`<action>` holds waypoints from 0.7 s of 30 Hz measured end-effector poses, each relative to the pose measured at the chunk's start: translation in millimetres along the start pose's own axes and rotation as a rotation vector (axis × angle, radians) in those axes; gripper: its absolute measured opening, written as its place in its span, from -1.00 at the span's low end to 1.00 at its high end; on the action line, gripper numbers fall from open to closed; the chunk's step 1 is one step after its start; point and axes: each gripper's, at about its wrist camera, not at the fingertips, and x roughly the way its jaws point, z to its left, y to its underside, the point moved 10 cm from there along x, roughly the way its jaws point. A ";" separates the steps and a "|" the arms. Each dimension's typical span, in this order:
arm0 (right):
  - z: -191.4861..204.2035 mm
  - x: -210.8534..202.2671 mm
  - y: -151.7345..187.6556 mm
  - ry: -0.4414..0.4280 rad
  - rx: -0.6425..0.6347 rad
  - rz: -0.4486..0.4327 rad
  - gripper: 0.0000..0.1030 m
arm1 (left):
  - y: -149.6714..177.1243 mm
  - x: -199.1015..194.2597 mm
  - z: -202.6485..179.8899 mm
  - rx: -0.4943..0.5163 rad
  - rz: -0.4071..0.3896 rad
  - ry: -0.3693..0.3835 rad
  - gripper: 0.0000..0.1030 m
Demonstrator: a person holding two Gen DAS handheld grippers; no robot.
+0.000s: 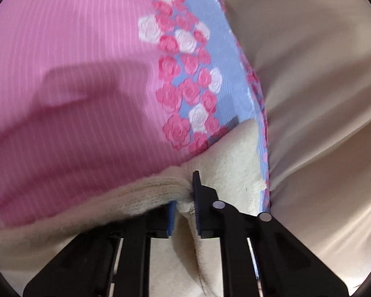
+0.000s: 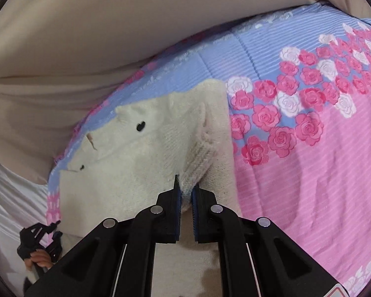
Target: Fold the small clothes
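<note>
Two claws grip one cream knit sweater [image 2: 141, 153], which lies on a pink and blue rose-print bedspread [image 2: 309, 163] beyond and beside both claws, so a fold looks to be in hand. Next, I judge, both should carry the pinched edge across the body together, evenly. Right claw [image 2: 184, 193] is narrowed on a ribbed cuff or hem; left claw [image 1: 185, 198] likewise pinches a thick fold. Small black heart marks [image 2: 140, 125] dot the fuzzy knit ahead of the right claw.
</note>
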 end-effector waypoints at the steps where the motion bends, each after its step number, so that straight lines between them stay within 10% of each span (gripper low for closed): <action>1: -9.7 4.2 6.5 0.022 0.000 0.019 -0.88 | 0.3 1.1 2.6 0.009 0.002 -0.012 -0.81; 7: -21.7 4.3 13.0 0.033 0.021 0.033 -0.87 | 1.1 13.7 15.8 0.092 -0.013 -0.079 -0.83; 11: -13.6 -45.4 3.5 0.195 -0.057 -0.106 -0.68 | 5.5 11.2 11.7 0.147 -0.009 -0.091 -0.77; 21: 249.4 60.1 72.8 -0.185 -0.559 0.233 -0.88 | 6.5 12.3 15.6 0.151 0.002 -0.062 -0.76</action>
